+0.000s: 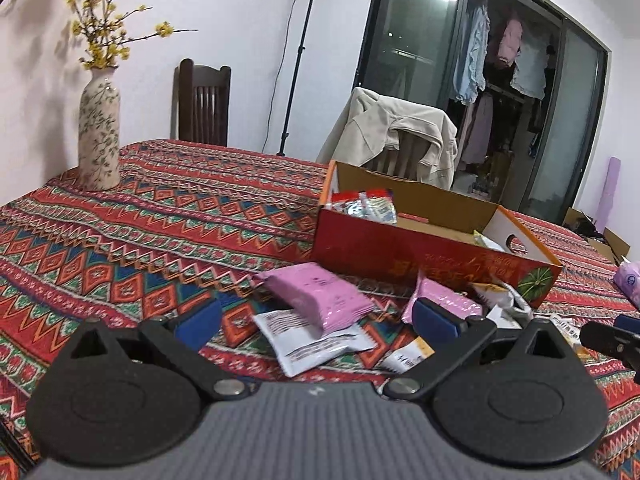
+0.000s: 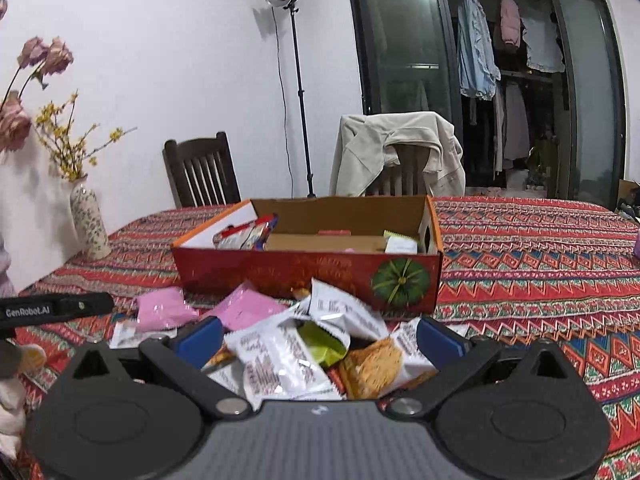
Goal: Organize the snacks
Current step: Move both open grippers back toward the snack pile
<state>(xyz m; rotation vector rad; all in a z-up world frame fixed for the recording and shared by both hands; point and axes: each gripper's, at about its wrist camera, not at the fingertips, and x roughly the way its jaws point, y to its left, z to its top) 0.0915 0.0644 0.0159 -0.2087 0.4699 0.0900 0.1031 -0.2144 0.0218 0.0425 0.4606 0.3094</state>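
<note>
On the tabletop (image 2: 520,248), covered w/ a red patterned cloth, loose snack packets (image 2: 304,352) lie in a heap directly in front of the red cardboard box (image 2: 304,276).

1. Heap: white packets, one green, one orange-yellow, overlapping each other. Two pink packets (image 1: 316,292) lie at the heap's left side, one resting on a white packet (image 1: 316,340).
2. Box: open top, near wall printed w/ a green pumpkin graphic. Inside: red/silver packets (image 1: 364,204) at the left end, a yellowish packet at the right end.
3. Left tongs (image 1: 320,320): released, blue pads wide apart, nothing between them. Held low and approx. level over the cloth, aimed at the pink packets and the box beyond. Contact w/ the packets cannot be told.
4. Right tongs (image 2: 320,340): released, pads spread to either side of the heap, no packet gripped. Held low and approx. level, pointed straight at the box's near wall.
5. Relative pose: both tongs side by side, near each other; each shows at the edge of the other's wrist view.
6. Surroundings: floral vase (image 1: 99,136) w/ yellow sprigs at the tabletop's far left; dark wooden chair (image 2: 200,172) behind; second chair draped w/ a beige jacket (image 2: 400,152); light stand (image 2: 296,92) against the wall.
</note>
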